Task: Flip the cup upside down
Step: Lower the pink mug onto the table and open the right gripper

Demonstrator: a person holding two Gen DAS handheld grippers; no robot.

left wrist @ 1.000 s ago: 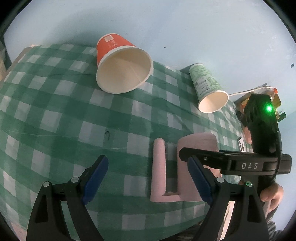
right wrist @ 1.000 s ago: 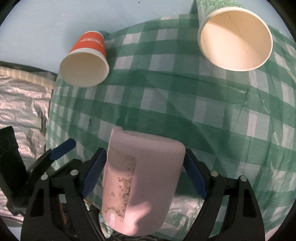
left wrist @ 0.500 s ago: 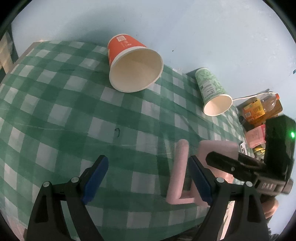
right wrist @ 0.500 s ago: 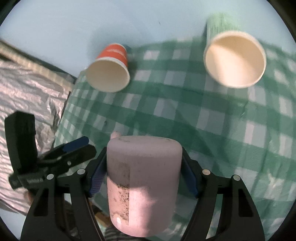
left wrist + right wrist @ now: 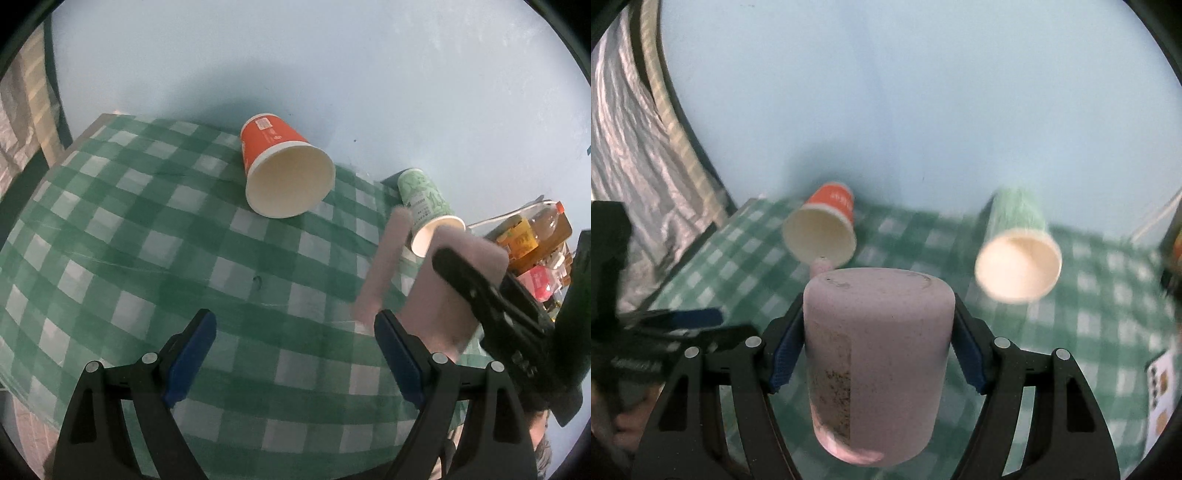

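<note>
Pink mug (image 5: 877,354) sits clamped between the right gripper (image 5: 875,354) fingers, lifted above the checked tabletop (image 5: 147,258), base facing forward. Left gripper (image 5: 291,354) hangs wide, empty. Judged mid-flip; next, turn the rim downward and set it down.

wrist views, blurred, share orange cup (image 5: 284,173)

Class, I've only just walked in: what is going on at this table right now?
A person holds two grippers. The right gripper is shut on a pink mug, held above the green checked tablecloth with its closed base pointing away from the camera. The left gripper hangs open and empty beside it. An orange paper cup and a green paper cup lie on their sides.
</note>
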